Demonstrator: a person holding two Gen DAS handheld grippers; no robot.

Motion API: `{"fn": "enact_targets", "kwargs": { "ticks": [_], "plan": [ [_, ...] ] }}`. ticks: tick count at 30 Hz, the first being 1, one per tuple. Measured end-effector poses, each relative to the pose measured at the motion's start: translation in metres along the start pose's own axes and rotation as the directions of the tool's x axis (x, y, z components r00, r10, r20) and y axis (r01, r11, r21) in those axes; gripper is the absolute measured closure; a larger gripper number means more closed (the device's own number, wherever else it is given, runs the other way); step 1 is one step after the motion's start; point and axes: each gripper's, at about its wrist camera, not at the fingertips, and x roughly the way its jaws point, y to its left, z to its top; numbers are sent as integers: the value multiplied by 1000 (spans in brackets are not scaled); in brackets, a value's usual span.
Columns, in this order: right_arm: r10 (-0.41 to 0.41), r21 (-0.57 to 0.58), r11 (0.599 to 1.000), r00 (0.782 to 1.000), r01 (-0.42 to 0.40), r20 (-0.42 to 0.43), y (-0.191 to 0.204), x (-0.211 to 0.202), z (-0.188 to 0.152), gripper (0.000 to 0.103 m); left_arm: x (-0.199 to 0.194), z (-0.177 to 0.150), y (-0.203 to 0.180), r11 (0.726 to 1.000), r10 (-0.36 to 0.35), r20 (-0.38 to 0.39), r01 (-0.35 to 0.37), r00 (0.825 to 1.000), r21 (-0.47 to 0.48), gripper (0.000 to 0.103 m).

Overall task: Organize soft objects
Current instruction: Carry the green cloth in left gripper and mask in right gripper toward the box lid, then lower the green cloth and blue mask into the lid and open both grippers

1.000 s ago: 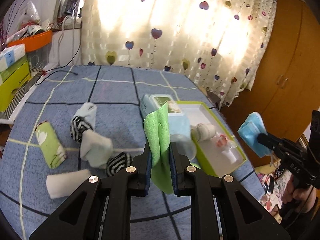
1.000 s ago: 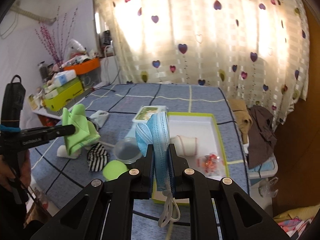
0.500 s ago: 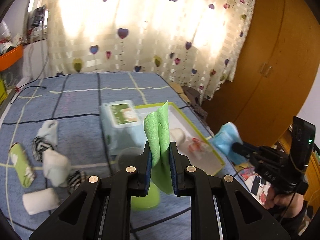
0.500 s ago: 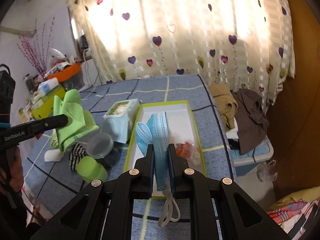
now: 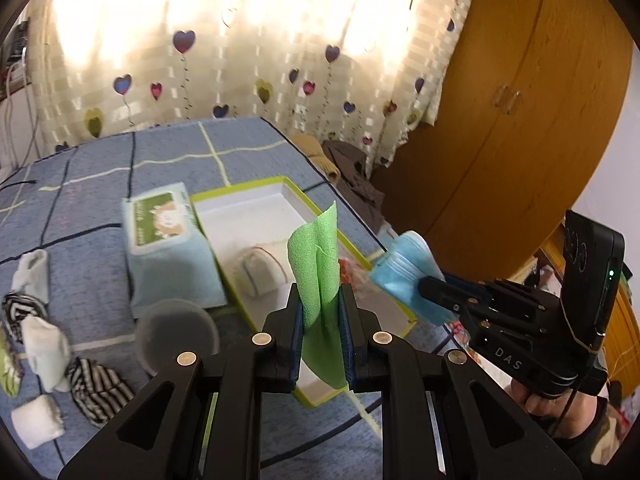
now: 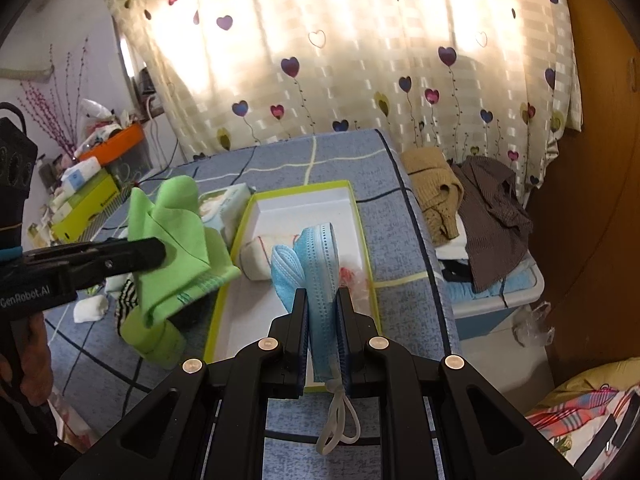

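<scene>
two hand-held grippers carry soft items above the bed: the left hand-held gripper (image 5: 322, 312) pinches a green cloth (image 5: 319, 252) upright, the right hand-held gripper (image 6: 322, 308) clamps a blue face mask (image 6: 316, 256), both poised over the green-rimmed tray (image 6: 362, 216), probably for dropping in

Home bedroom, probably, bed with blue checked cover (image 5: 168, 152), heart-print curtain (image 6: 360, 60), wooden wardrobe (image 5: 520, 120), clothes pile (image 6: 472, 196)

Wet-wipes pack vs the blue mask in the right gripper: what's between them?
In the left wrist view, the white tray with a rolled white sock lies between the wet-wipes pack and the blue mask; the green cloth hangs in front.
</scene>
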Motion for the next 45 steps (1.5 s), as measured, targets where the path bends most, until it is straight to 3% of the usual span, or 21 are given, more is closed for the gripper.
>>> {"fn": "enact_targets", "kwargs": {
  "ticks": [9,21,35,39,43,45],
  "plan": [
    [7,-2,1000,998,-7,-55,-6,24,-7,91,32,-7,-3,1000,-17,-72,16,997,-14,86],
    [8,-6,1000,990,-9,-142,-8,63,-13,91,68,-14,8,999,7,-159,-16,987,-51,86],
    [27,-20,999,990,-30,-140,-15,110,17,90,97,1,21,992,75,-179,-92,981,-87,86],
    [47,-19,999,989,-50,-140,-16,112,19,86,103,8,16,992,86,-171,-99,982,-72,86],
    [55,-19,998,991,-58,-126,-16,103,19,71,106,14,13,994,79,-157,-89,985,-61,85],
    [47,-19,999,993,-50,-110,-18,96,19,68,106,15,12,995,76,-150,-85,986,-56,79]
  ]
}}
